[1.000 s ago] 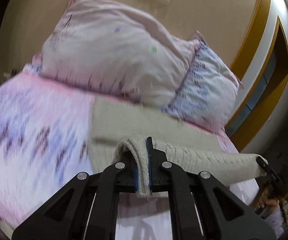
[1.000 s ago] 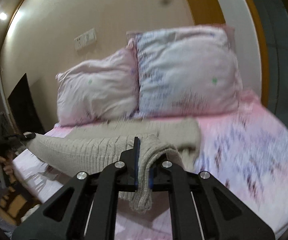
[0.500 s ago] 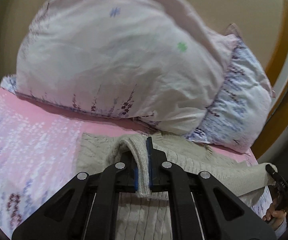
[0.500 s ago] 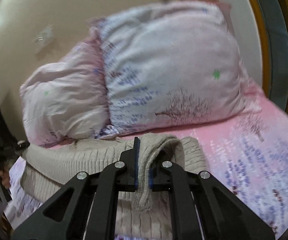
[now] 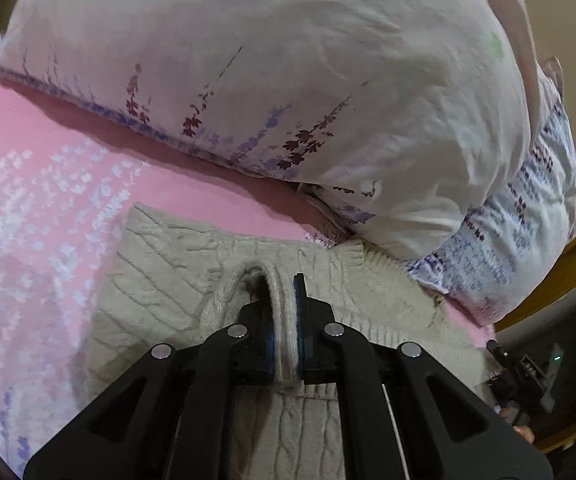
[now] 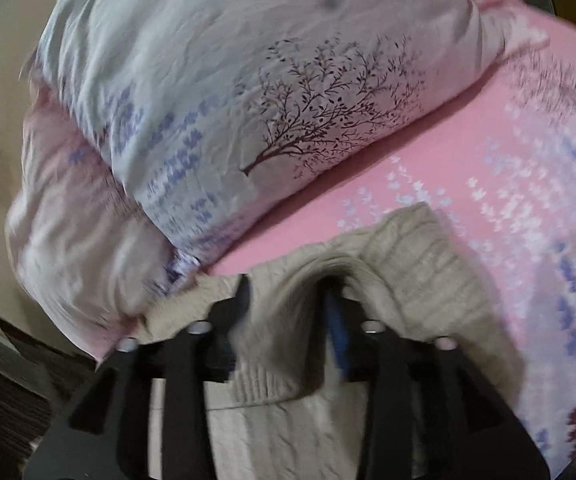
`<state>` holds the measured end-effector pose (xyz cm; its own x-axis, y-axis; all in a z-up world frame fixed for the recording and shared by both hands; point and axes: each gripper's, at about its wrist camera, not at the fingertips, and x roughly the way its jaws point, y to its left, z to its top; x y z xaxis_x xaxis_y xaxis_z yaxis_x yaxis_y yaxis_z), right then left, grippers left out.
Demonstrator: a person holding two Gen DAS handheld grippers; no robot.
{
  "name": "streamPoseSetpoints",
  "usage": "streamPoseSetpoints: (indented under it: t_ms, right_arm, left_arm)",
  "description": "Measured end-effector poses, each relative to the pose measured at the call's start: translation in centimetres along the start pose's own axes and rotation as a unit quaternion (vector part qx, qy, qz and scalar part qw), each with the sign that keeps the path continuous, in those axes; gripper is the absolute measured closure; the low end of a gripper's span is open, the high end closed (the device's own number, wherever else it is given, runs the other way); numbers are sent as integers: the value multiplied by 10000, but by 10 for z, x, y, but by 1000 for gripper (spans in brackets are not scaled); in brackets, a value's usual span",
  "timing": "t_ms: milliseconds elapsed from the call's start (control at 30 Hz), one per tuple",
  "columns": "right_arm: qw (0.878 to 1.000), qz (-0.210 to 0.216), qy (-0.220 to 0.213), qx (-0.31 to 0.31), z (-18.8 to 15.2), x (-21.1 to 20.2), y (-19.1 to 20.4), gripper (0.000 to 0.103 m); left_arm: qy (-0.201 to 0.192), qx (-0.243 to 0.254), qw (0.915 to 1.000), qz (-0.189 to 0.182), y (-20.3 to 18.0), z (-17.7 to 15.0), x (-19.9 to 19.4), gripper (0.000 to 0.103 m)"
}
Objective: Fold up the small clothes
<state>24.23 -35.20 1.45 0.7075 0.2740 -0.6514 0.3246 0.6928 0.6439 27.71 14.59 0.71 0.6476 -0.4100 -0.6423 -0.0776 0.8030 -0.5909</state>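
A beige cable-knit sweater (image 5: 156, 280) lies on the pink bed sheet (image 5: 32, 184), its near part folded over onto its far part. My left gripper (image 5: 284, 292) is shut on a fold of the sweater's edge, low over the garment. In the right wrist view the sweater (image 6: 440, 280) lies just below the pillows. My right gripper (image 6: 288, 304) stands with its jaws apart, and a hump of knit sits loose between them. That view is blurred by motion.
Two floral pillows lean at the bed's head, one white (image 5: 288, 80) and one with a tree print (image 6: 288, 100), close behind the sweater. The other gripper (image 5: 528, 372) shows at the bed's right edge. Pink sheet extends to the left (image 5: 16, 240) and right (image 6: 528, 200).
Both grippers carried the sweater's edge forward toward the pillows and down onto the bed, folding it over. The right gripper's jaws have parted; the left stays clamped.
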Motion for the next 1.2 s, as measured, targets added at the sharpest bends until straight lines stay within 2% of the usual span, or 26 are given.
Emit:
streamPoseSetpoints:
  t_ms: [33,67,133,167,233,300,400,500,600,700,833,1000,1067,1200]
  right_arm:
    - [9999,74,-7,100,2,1,-1,49]
    - [9998,130,-27,176,3,2,-1,46]
    - [9996,140,-108,218,7,1,1,40]
    - [9996,128,-113,210,8,2,2,39]
    - [9999,21,-87,147,10,5,5,39]
    - [9999,-69,-111,39,10,2,9,39]
    - [9986,-281,-396,-211,7,-23,11,39]
    - [9941,-675,-746,-415,7,-58,0,39]
    - [9924,-985,-645,-366,7,-73,-22,39]
    - [9907,-1140,-584,-453,0,-77,-28,46]
    - [9839,-1071,-658,-1273,-21,-75,5,48]
    - [9624,-930,-278,-2538,-59,-52,65,45]
    - [9575,-884,-172,-2740,-68,-41,78,44]
    - [9552,-752,145,-2860,-82,-21,89,44]
  left_arm:
    - [45,-64,10000,-35,1,2,1,95]
    - [95,-170,9998,-105,3,3,3,91]
    - [111,-295,9989,-354,5,6,3,71]
    - [60,-328,9984,-454,5,7,2,65]
    - [-73,-300,9980,-546,0,10,-4,43]
    - [-249,-222,9981,-512,-3,13,-16,36]
    - [-351,-50,9982,-486,-1,15,-38,35]
    - [-337,14,9991,-269,15,14,-58,34]
    - [-194,63,9998,-85,34,7,-68,34]
    - [-56,141,9999,22,45,-2,-72,34]
    - [69,172,9998,54,51,-11,-75,34]
    - [231,254,9994,-55,49,-19,-70,32]
    - [311,254,9991,-107,48,-21,-67,32]
    - [380,353,9985,-182,37,-23,-62,31]
